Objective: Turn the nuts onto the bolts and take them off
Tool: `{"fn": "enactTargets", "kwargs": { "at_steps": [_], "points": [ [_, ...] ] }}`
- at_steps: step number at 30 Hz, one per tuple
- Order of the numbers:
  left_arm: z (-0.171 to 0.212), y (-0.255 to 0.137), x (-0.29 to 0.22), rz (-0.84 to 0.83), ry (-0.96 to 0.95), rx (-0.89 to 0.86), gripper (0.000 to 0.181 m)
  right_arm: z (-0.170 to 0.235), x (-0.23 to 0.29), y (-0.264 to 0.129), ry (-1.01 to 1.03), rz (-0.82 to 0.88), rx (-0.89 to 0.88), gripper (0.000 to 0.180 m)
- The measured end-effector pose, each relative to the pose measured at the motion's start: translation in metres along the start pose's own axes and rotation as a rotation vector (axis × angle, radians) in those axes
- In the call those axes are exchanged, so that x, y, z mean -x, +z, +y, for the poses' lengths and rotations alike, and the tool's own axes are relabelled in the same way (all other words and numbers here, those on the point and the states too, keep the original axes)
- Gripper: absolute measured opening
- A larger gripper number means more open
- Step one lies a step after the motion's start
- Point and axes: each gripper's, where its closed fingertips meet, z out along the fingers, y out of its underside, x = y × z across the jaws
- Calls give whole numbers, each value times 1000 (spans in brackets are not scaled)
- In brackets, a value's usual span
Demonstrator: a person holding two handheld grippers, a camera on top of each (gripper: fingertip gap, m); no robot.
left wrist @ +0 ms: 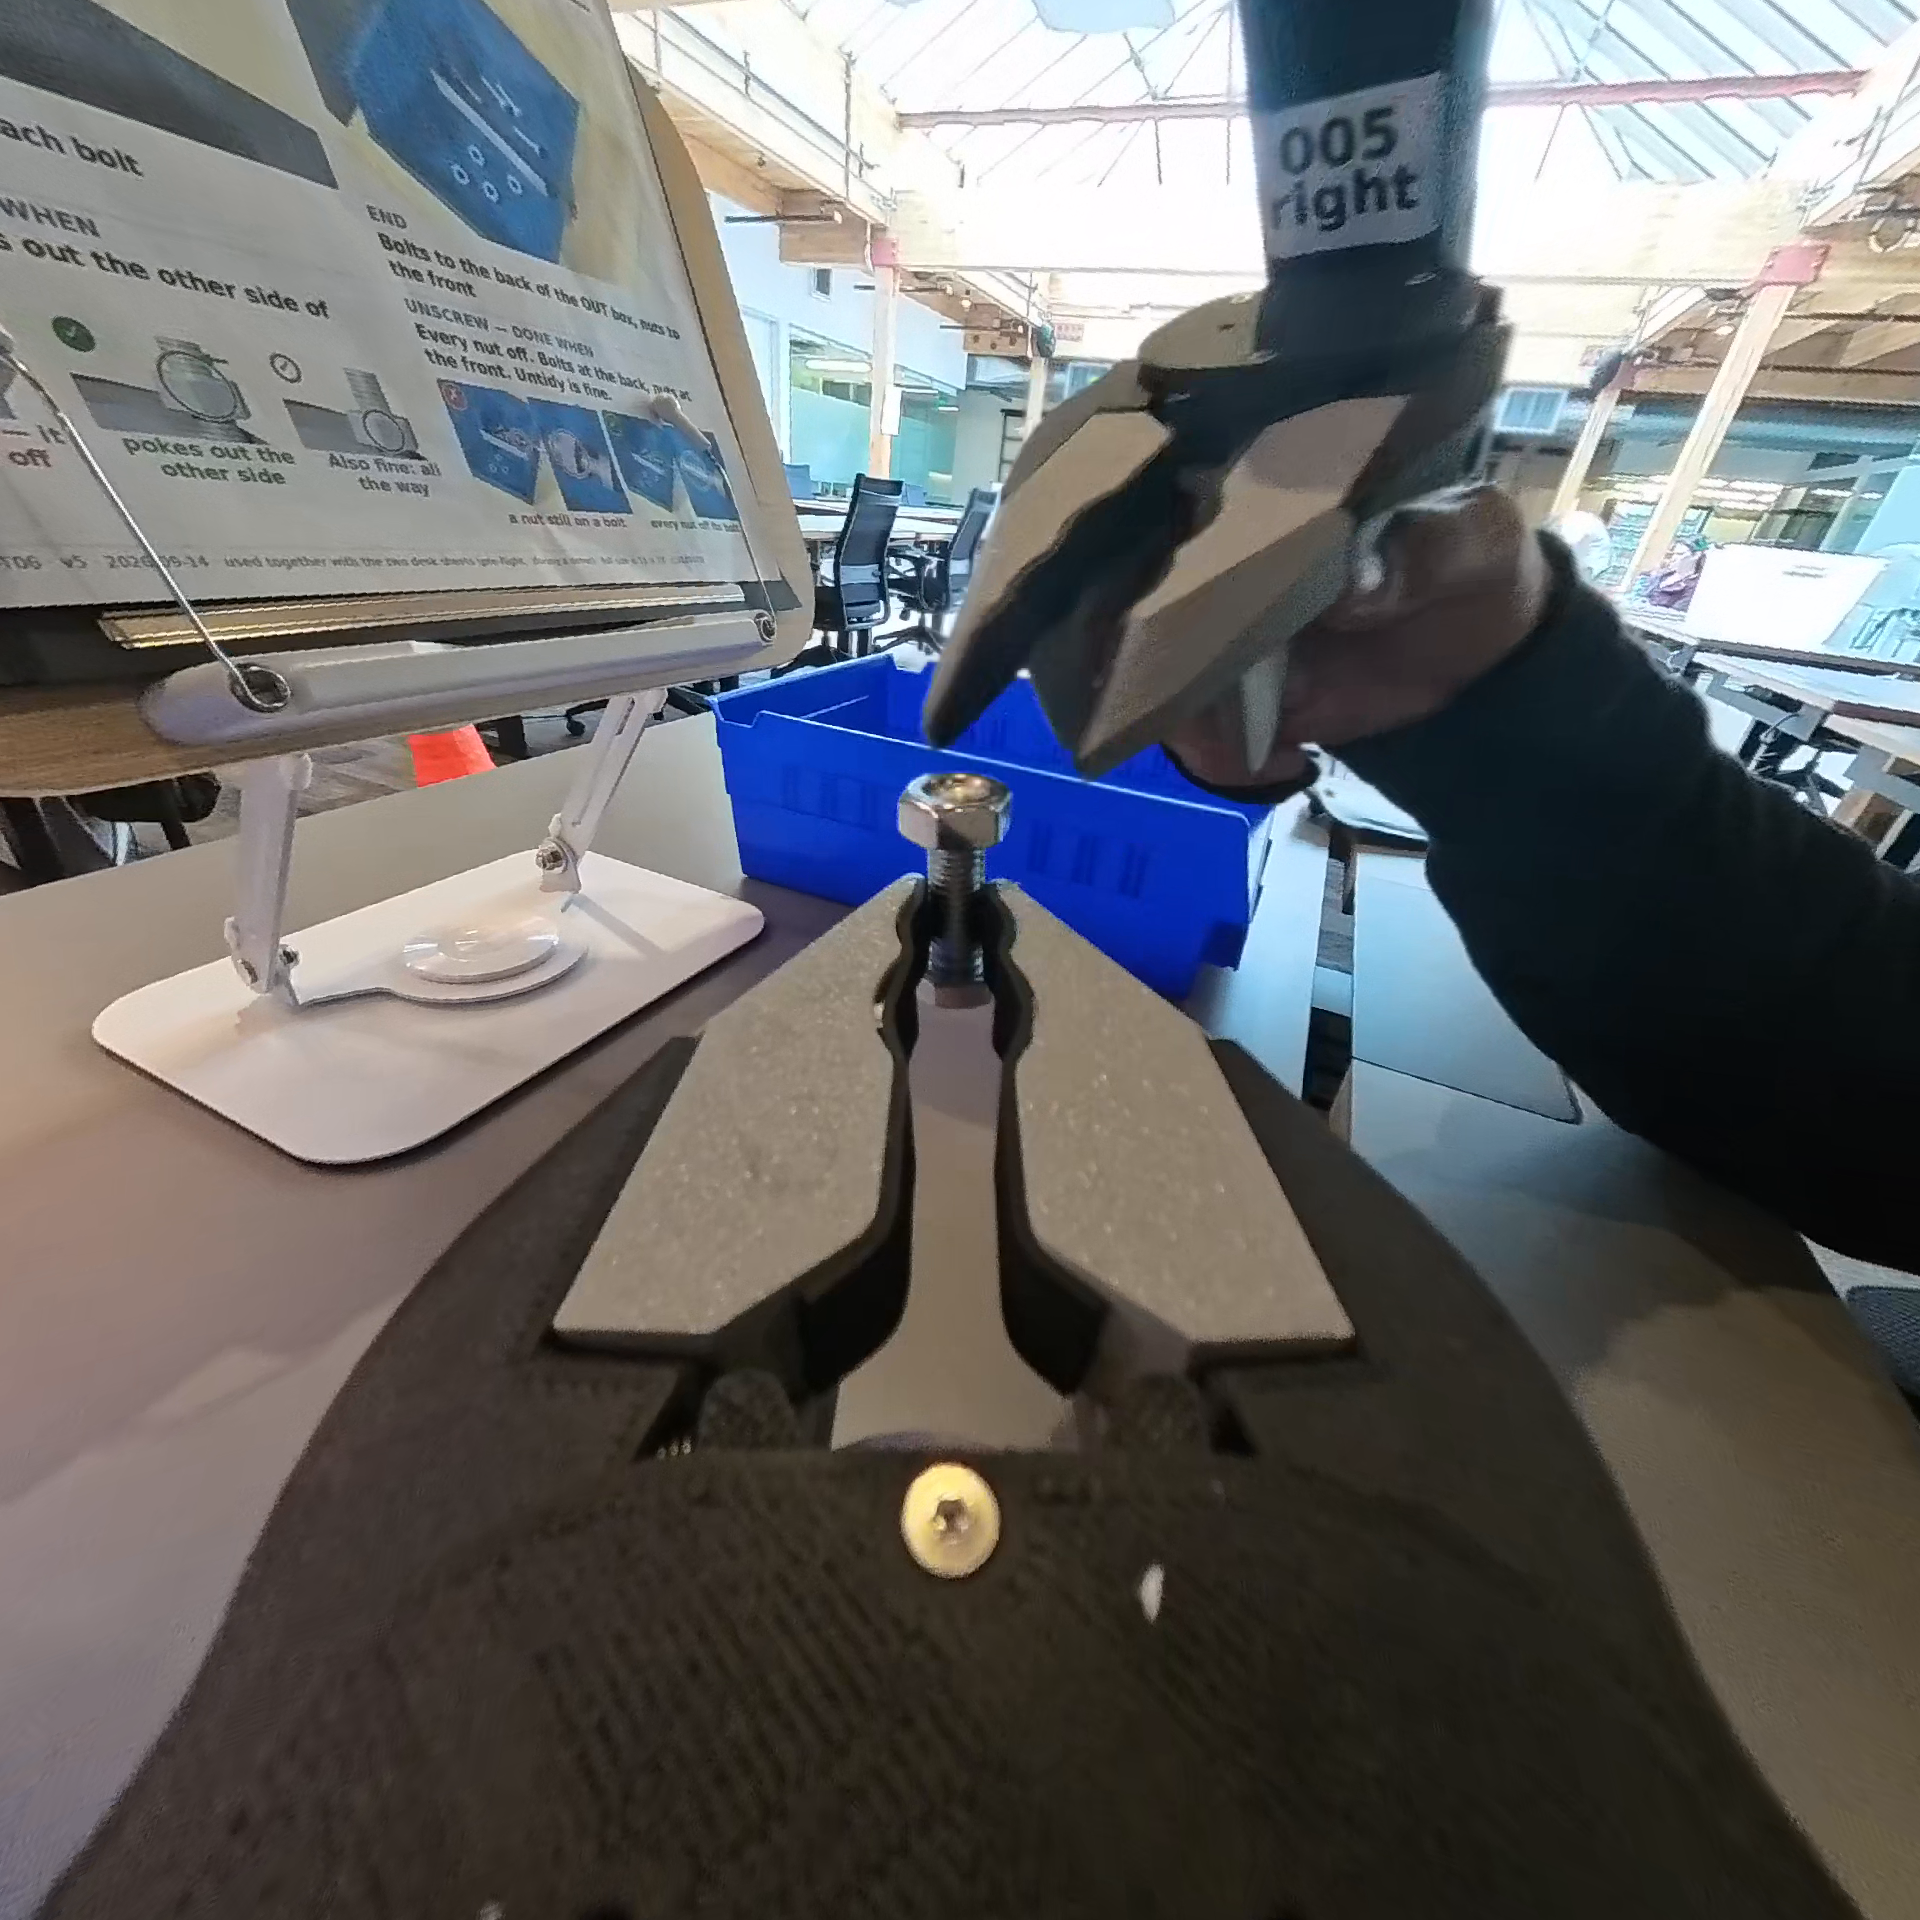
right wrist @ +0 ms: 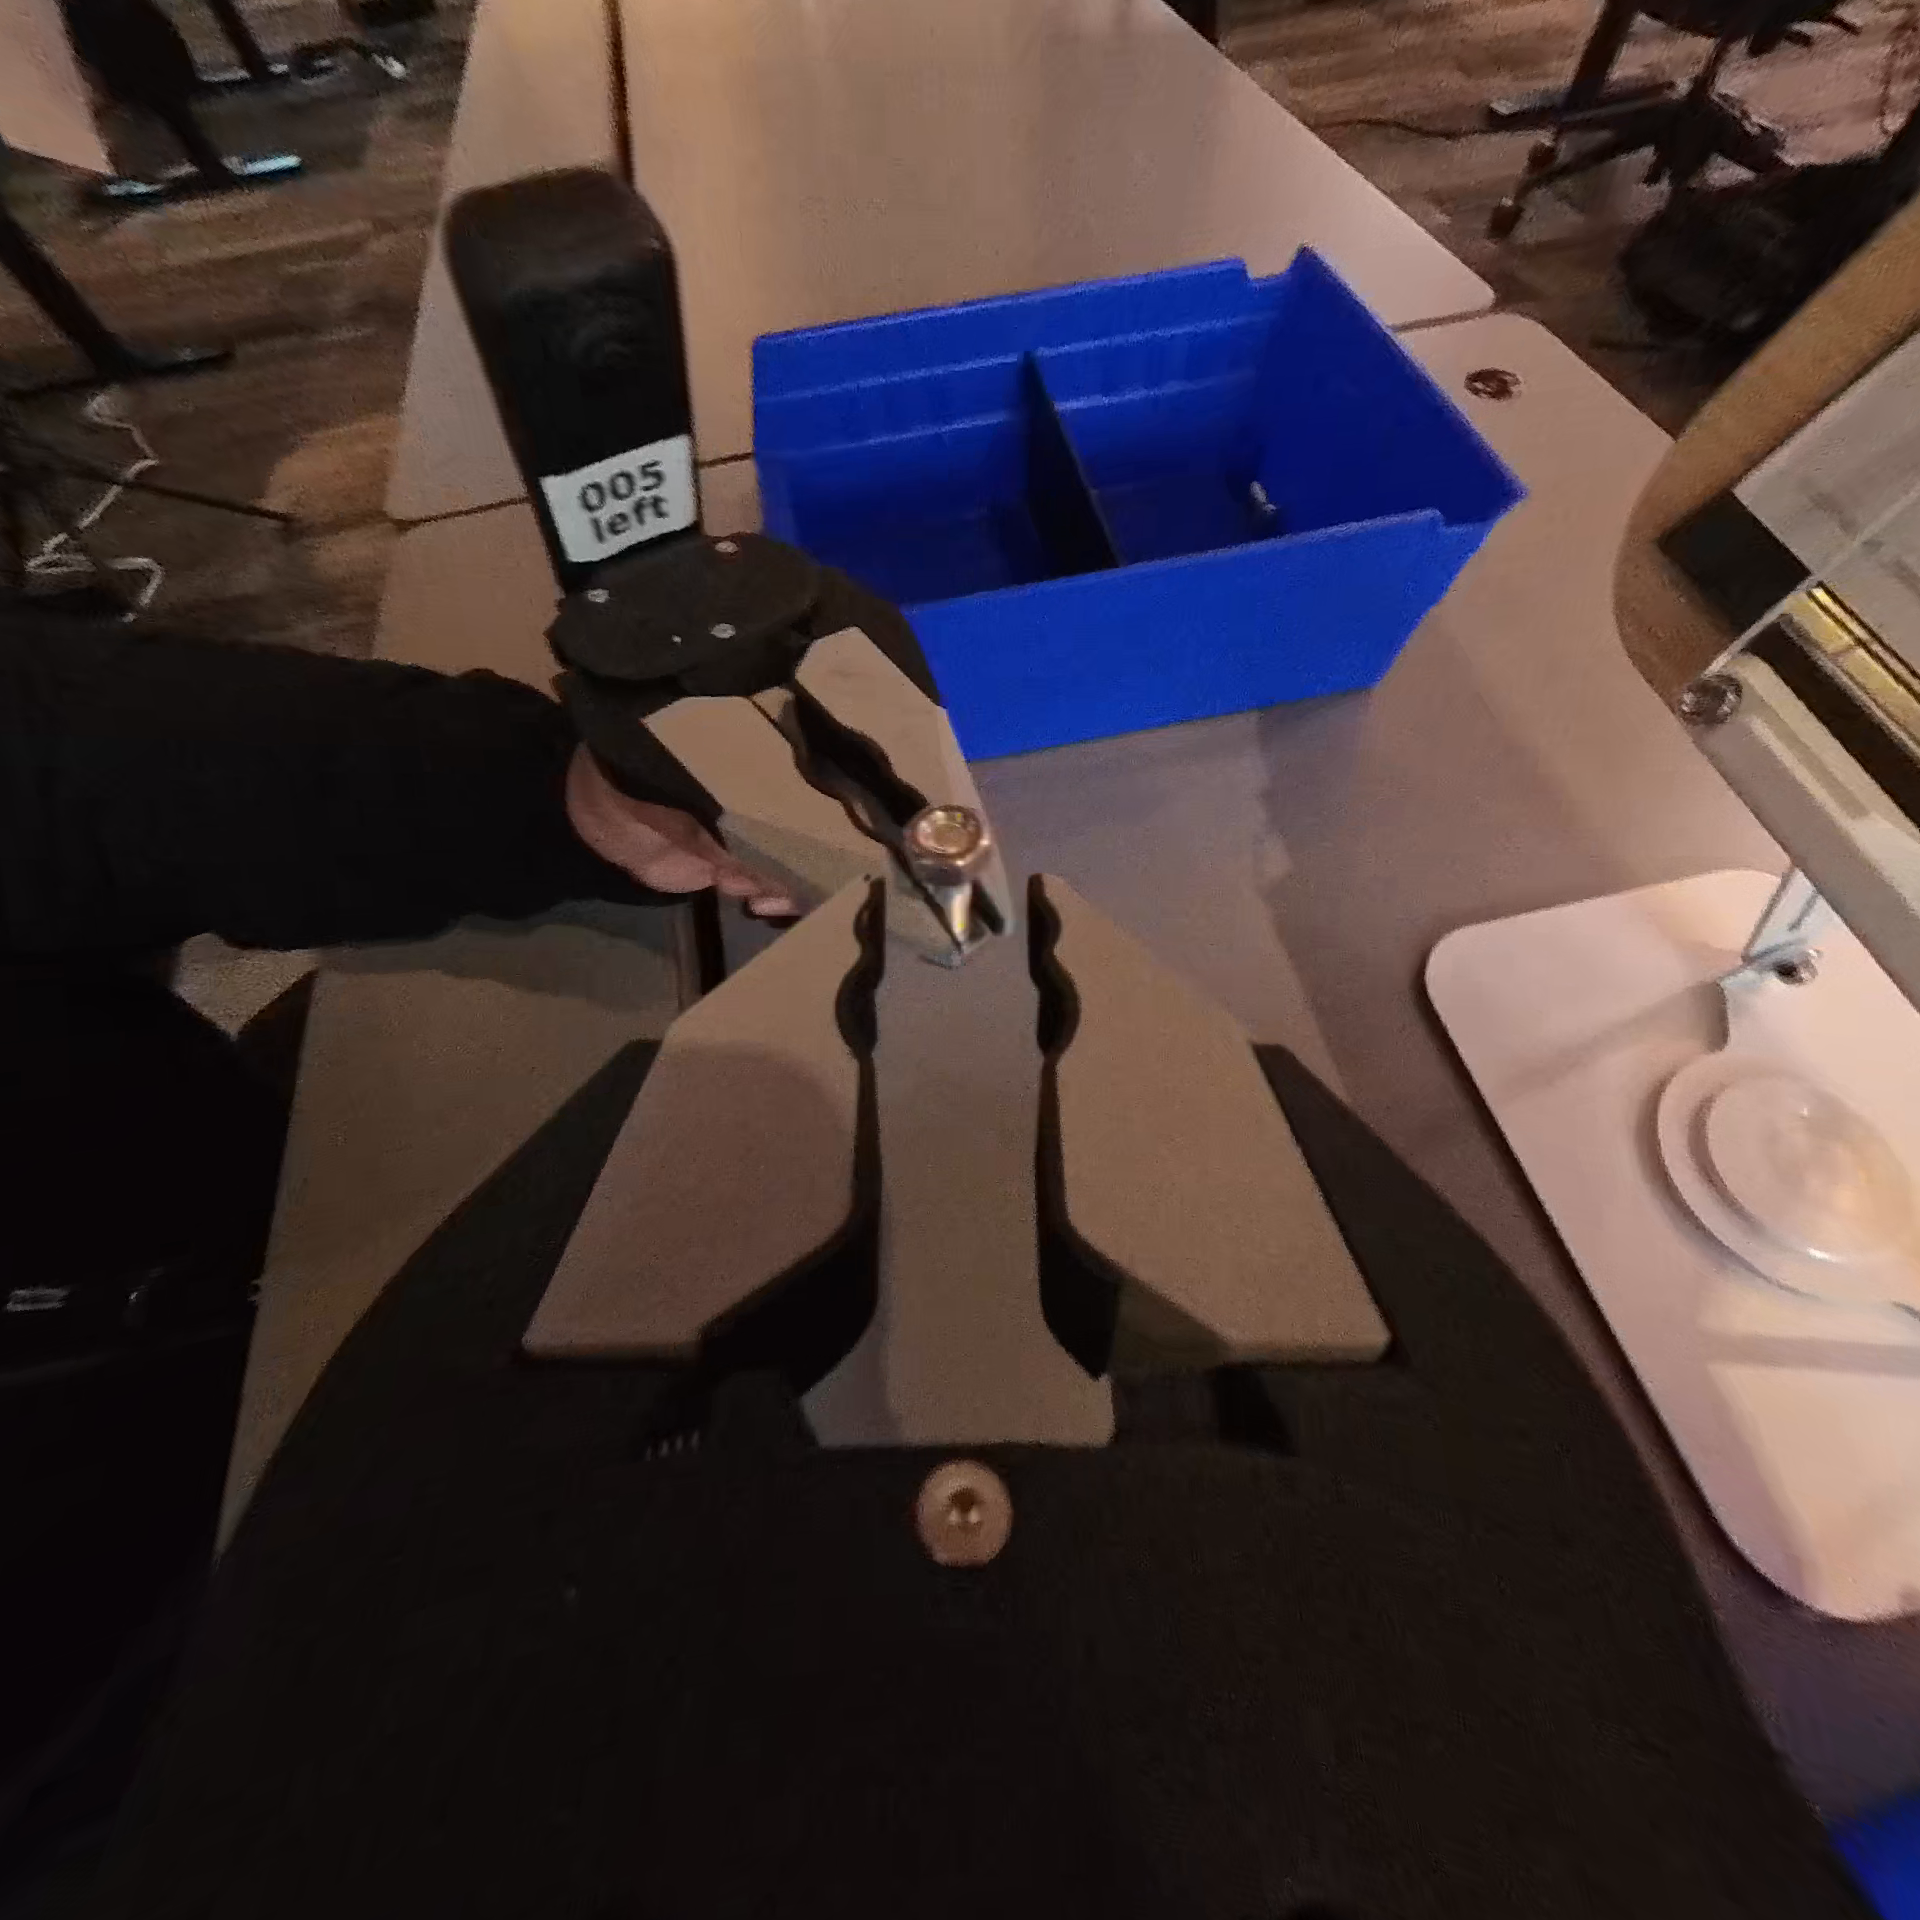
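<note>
Silver and threaded, the bolt stood upright between the tips of our left gripper, which was clamped on its shank. A hex nut sat at the upper end of the bolt, clear above the fingertips, and the lower end of the shank showed in the gap between the two fingers. In the left wrist view our right gripper hung just above and slightly to the right of the nut, pointing down at it with its jaws parted and nothing between them; a hand in a dark sleeve held it from the right. From the right wrist view we looked down on the same nut and bolt just past the tips of our right gripper, whose fingers stood spread to either side without touching either one. The left gripper came in from the left there, held by a hand. Whether the nut was threaded far down or only just started, we could not tell, since the picture was dim and a little blurred. Behind the grippers a blue bin stood on the grey table; the right wrist view showed the bin split by a divider into two compartments, with one small object in the right one, too small to identify. A white document stand holding a printed instruction sheet stood to the left of the bin.
</note>
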Motion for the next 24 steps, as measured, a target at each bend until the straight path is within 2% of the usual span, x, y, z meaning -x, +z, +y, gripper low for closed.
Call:
{"fn": "enactTargets", "kwargs": {
  "at_steps": [2, 6, 7, 8, 12, 16, 19, 21, 22, 24],
  "points": [
    [1, 0, 1, 0, -3, 1, 7, 4, -9, 4, 35, 38, 13, 29],
    [1, -1, 3, -13, -5, 2, 7, 4, 22, 9, -9, -111, 30, 27],
    [0, -1, 4, -13, -9, -2, 6, 4, 34, 7, -39, -176, 33, 3],
    [0, -1, 4, -9, -15, -3, 6, 0, 45, 4, -53, -227, 12, 2],
    [1, 0, 1, -4, -4, 2, 6, -7, 24, -2, -29, -112, -26, 21],
    [1, 0, 0, 0, -4, 2, 6, 1, -7, 0, 48, 21, -3, 25],
    [2, 0, 1, -2, -5, 6, 7, 6, 7, 10, 38, -51, 23, 28],
    [1, -1, 3, -9, -6, 0, 6, 6, 25, 10, -16, -130, 36, 37],
    [-1, -2, 5, -13, -16, -7, 6, 5, 39, 6, -62, -201, 33, 3],
    [-1, -2, 5, -13, -17, -10, 6, -7, 55, -3, -67, -274, -24, 2]
  ]
}}
